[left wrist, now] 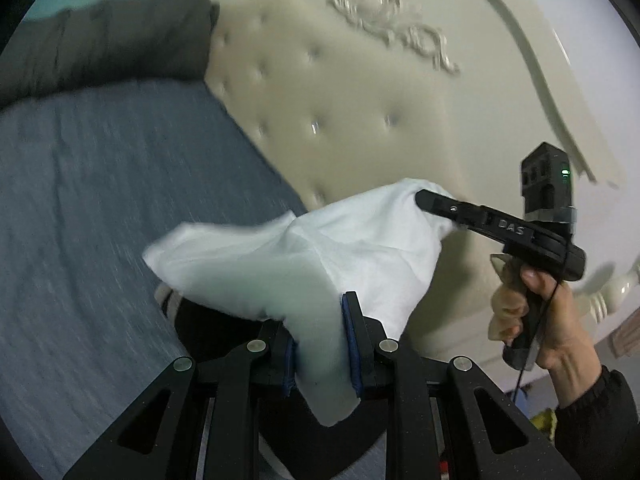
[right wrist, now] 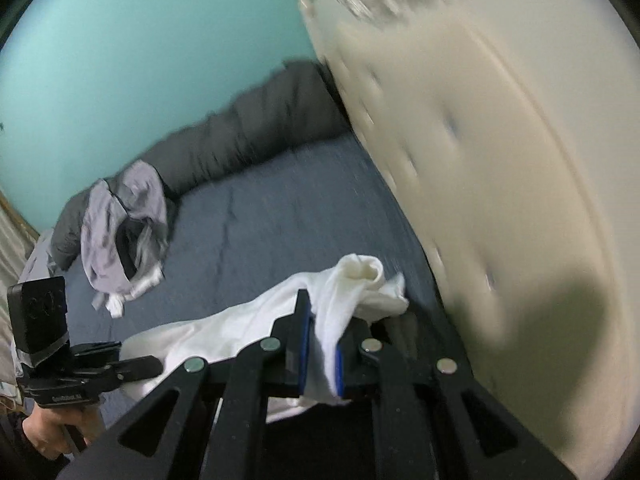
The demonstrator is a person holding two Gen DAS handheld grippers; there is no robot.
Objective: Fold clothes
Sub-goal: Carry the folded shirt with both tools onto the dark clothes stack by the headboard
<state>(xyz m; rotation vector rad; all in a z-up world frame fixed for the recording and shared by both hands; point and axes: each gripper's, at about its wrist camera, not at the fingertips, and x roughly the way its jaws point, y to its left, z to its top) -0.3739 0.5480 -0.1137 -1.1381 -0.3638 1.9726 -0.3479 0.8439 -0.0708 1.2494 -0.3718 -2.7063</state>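
A white garment hangs stretched between both grippers above the blue-grey bed sheet. In the left wrist view my left gripper is shut on one bunched edge of it, the cloth pinched between the blue pads. My right gripper, held by a hand, bites into the far corner. In the right wrist view the right gripper is shut on a twisted fold of the white garment. The left gripper reaches into the cloth from the lower left.
A cream tufted headboard rises close by on the right. A dark grey rolled duvet lies along the teal wall. A heap of grey and lilac clothes sits on the sheet beside the duvet.
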